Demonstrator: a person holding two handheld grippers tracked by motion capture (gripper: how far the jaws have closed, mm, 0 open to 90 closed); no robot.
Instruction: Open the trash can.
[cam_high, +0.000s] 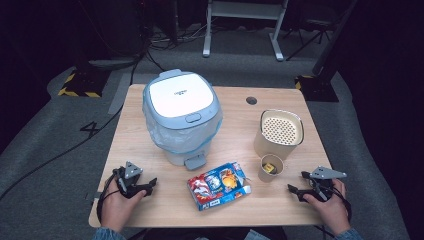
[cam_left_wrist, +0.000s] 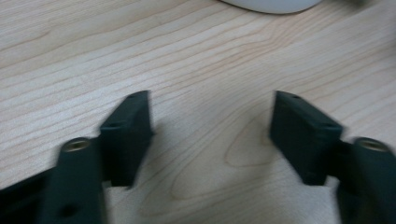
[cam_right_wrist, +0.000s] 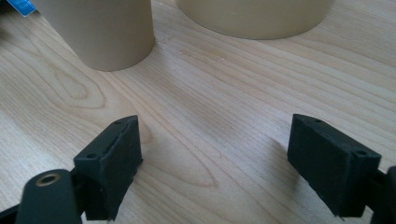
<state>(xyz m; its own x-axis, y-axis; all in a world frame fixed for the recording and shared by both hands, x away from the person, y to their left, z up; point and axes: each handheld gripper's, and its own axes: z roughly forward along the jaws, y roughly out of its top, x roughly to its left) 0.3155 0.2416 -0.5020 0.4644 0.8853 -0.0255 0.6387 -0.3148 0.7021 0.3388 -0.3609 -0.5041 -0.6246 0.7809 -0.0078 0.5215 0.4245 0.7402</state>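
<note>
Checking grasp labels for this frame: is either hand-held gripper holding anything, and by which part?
Nothing is held. The left hand-held gripper and the right hand-held gripper both stand open over the bare light wooden table, with nothing between the jaws.

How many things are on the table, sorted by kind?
Bins: 1
Snack bags: 1
Beige containers: 2, a big one and a small cup
Grippers: 2, left gripper and right gripper
Total: 6
</note>
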